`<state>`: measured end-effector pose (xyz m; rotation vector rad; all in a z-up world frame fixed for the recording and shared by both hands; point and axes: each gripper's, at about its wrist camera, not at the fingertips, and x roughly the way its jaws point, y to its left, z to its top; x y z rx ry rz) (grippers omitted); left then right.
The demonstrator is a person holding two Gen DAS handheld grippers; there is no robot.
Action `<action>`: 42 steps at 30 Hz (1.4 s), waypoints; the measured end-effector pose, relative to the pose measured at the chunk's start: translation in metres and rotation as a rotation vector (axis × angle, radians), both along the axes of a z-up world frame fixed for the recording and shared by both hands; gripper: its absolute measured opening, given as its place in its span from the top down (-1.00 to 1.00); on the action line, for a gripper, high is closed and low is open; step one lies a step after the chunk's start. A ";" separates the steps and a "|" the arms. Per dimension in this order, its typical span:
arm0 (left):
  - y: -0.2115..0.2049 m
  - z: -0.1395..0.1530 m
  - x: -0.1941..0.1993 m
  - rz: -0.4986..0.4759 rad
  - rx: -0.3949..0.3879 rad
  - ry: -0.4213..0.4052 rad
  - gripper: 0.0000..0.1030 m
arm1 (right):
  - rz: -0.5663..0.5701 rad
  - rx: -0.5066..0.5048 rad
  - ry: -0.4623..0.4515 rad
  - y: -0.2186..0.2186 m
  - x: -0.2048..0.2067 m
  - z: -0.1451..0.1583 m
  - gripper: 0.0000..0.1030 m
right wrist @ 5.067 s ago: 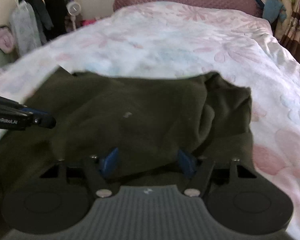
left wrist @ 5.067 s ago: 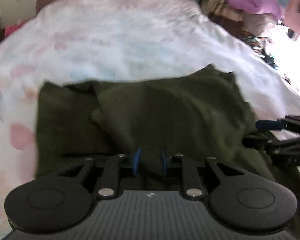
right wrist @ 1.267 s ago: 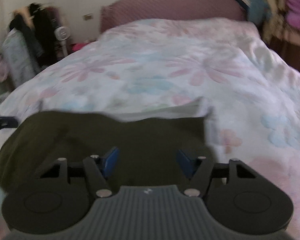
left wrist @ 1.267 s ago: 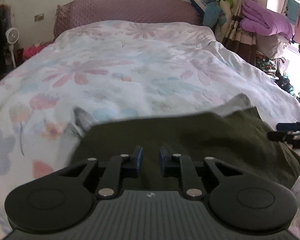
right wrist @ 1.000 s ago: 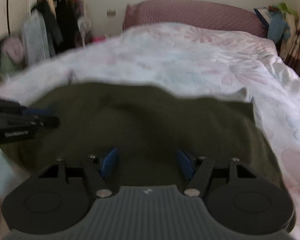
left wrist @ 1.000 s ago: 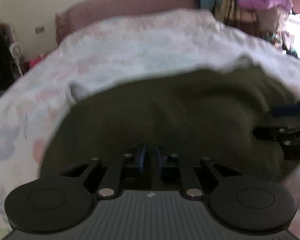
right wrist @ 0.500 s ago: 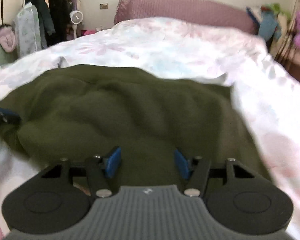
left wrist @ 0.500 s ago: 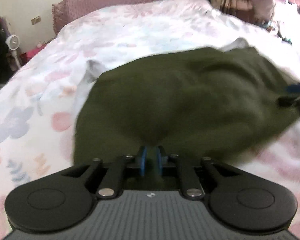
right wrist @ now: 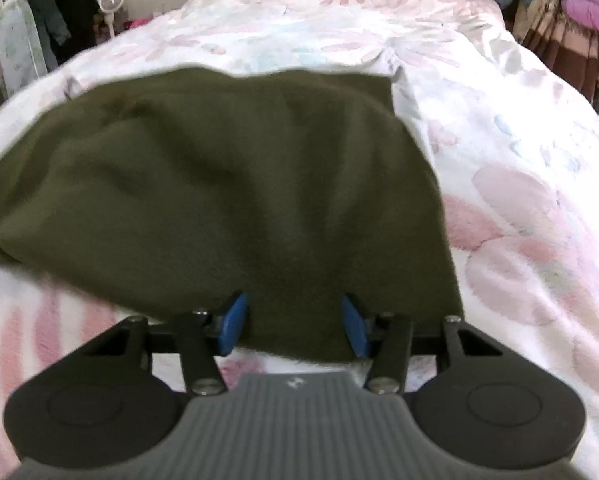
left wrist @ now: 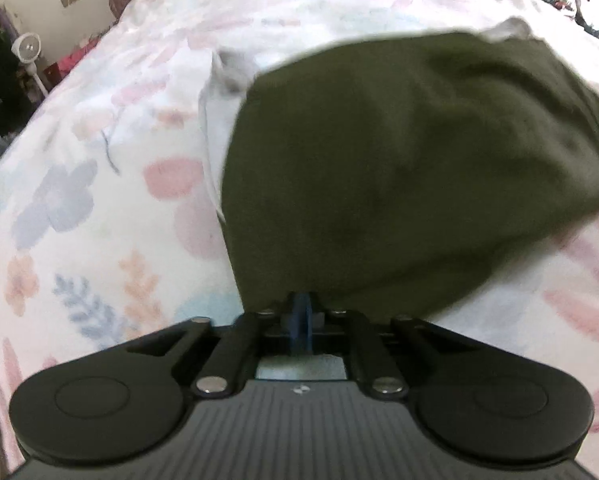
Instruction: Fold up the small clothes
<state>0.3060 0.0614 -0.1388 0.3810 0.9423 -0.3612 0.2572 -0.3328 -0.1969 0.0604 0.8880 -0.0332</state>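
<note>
Left gripper (left wrist: 299,322) pinched tight on near edge of olive garment (left wrist: 411,168); right gripper (right wrist: 293,322) spread wide, cloth lying between blue pads, unclamped. Garment lies across floral bedspread (right wrist: 519,168), long axis left-right, stretching far from both tools

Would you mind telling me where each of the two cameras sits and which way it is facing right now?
Left wrist: sits behind the left tool, looks along it up the flowered bedspread toward the headboard; its fingers are pinched together on the near edge of the olive garment.
Right wrist: sits behind the right tool, faces the same way; its fingers stand apart around the garment's near edge.
Shared: the garment, the bedspread, the white fan.
</note>
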 end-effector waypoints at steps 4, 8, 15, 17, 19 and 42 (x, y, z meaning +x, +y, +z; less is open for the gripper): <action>-0.017 0.040 0.008 -0.025 -0.096 -0.023 0.57 | -0.015 0.069 -0.042 -0.023 -0.004 0.035 -0.45; -0.045 0.058 0.037 -0.053 -0.261 0.023 0.54 | -0.102 0.243 -0.056 -0.066 0.010 0.050 -0.59; -0.109 0.046 0.091 -0.079 -0.409 0.088 0.55 | -0.243 0.543 -0.051 -0.140 0.058 0.017 -0.59; -0.127 0.040 0.106 -0.085 -0.405 0.086 0.55 | -0.265 0.621 -0.051 -0.157 0.072 0.001 -0.56; -0.137 0.034 0.122 -0.092 -0.394 0.090 0.55 | -0.270 0.674 -0.046 -0.164 0.088 -0.014 -0.47; -0.188 -0.031 0.187 -0.049 -0.213 0.129 0.66 | -0.163 0.816 -0.048 -0.174 0.130 -0.011 0.76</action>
